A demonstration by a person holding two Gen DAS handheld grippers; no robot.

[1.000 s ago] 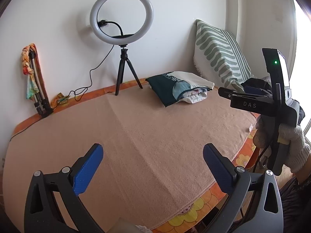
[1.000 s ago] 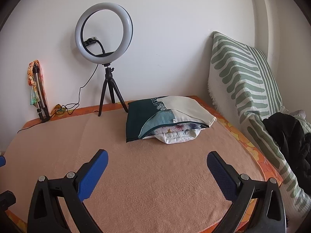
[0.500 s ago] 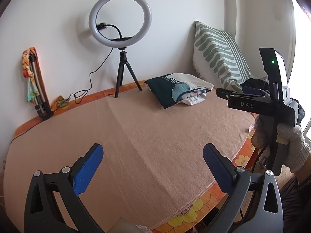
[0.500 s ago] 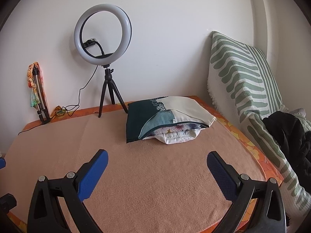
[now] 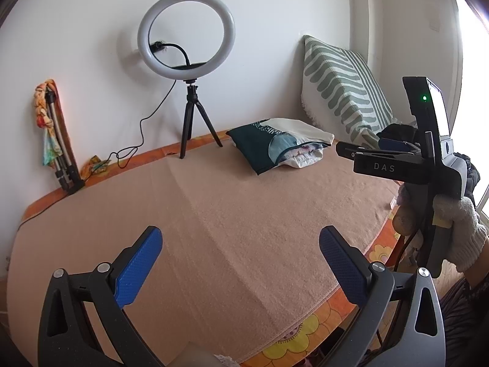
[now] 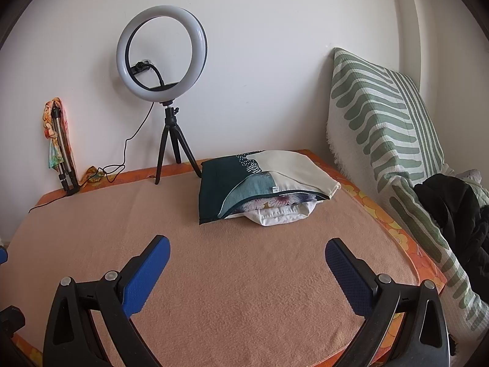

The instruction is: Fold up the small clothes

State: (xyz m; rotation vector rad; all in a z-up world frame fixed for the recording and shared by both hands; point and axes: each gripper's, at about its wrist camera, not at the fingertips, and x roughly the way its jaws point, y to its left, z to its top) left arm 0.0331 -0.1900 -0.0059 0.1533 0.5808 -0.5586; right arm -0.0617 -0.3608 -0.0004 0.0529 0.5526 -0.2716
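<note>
Left tongs (image 5: pixel 240 246) released, empty | right tongs (image 6: pixel 247 257) released, empty | folded clothes stack (image 6: pixel 259 183) on peach blanket (image 6: pixel 244 275), ahead of right tongs, well apart | vs earlier: stack unmoved, both tongs barely shifted.

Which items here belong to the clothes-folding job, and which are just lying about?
Job:
stack of folded clothes
peach blanket as work surface
left gripper, open
right gripper, open

Lying about:
ring light on tripod
striped pillow
black garment
folded stand by the wall
</note>
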